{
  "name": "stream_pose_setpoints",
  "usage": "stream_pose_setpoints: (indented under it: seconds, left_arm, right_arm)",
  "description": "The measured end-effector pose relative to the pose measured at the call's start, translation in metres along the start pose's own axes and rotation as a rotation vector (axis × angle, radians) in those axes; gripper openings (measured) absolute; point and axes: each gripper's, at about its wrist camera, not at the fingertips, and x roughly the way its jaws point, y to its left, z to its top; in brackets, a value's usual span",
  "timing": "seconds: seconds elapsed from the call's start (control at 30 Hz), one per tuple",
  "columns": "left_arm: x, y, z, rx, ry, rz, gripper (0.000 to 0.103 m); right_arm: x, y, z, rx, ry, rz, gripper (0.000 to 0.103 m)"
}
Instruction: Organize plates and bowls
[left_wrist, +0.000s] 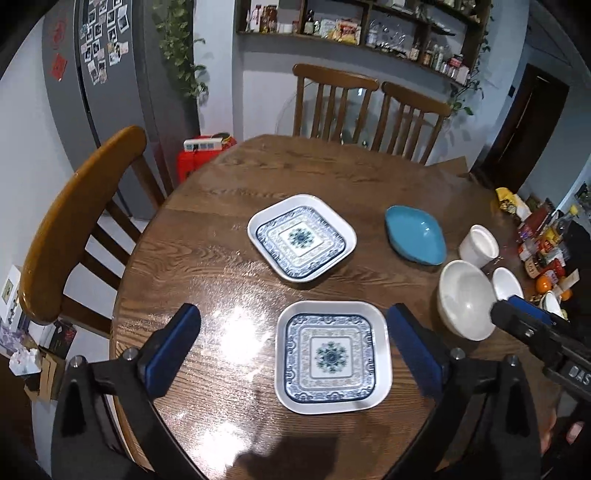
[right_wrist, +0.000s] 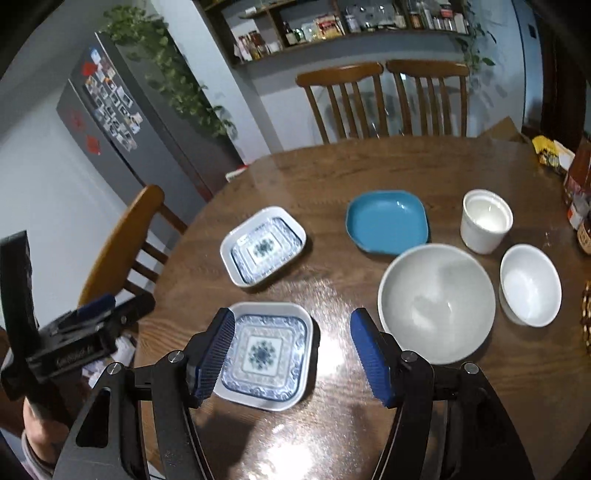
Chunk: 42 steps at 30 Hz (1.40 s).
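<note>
Little done yet: two patterned plates (left_wrist: 331, 356) (left_wrist: 302, 237), blue dish (right_wrist: 388, 222) & white bowls (right_wrist: 437, 302) unstacked on surface (left_wrist: 207, 295). Left gripper (left_wrist: 293, 349) & right gripper (right_wrist: 293, 356) fingers spread, empty.

Black left gripper (left_wrist: 293, 347) frame, blue jaws, silver screws.
</note>
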Motion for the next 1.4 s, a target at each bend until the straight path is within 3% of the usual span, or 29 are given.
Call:
stream_pose_setpoints:
  seconds: [0.17, 0.33, 0.43, 0.57, 0.87, 1.0, 1.23, 1.4]
  left_arm:
    - [-0.021, 0.0, 0.004, 0.01, -0.005, -0.048, 0.101]
    - [-0.045, 0.008, 0.017, 0.019, -0.034, -0.033, 0.102]
    - [-0.064, 0.006, 0.025, 0.047, -0.096, 0.023, 0.102]
    - [-0.073, 0.004, 0.031, 0.04, -0.108, -0.008, 0.102]
    - [-0.081, -0.008, 0.06, 0.079, -0.175, 0.003, 0.102]
    - [-0.058, -0.006, 0.077, 0.066, -0.152, 0.028, 0.102]
    - [0.026, 0.002, 0.083, -0.006, -0.025, 0.061, 0.102]
    - [0.09, 0.01, 0.083, -0.001, 0.061, 0.15, 0.102]
  right_arm:
    - [0.0, 0.001, 0.001, 0.003, -0.001, 0.021, 0.066]
    - [-0.009, 0.008, 0.008, -0.027, -0.032, 0.059, 0.066]
    - [-0.011, 0.012, 0.013, -0.041, -0.044, 0.079, 0.066]
    - [-0.011, 0.014, 0.017, -0.047, -0.051, 0.096, 0.066]
    - [-0.009, 0.014, 0.032, -0.046, -0.06, 0.092, 0.066]
    - [-0.002, 0.012, 0.043, -0.036, -0.057, 0.075, 0.066]
    - [0.039, 0.003, 0.06, -0.012, 0.006, 0.01, 0.066]
    - [0.083, -0.008, 0.071, 0.022, 0.076, -0.03, 0.066]
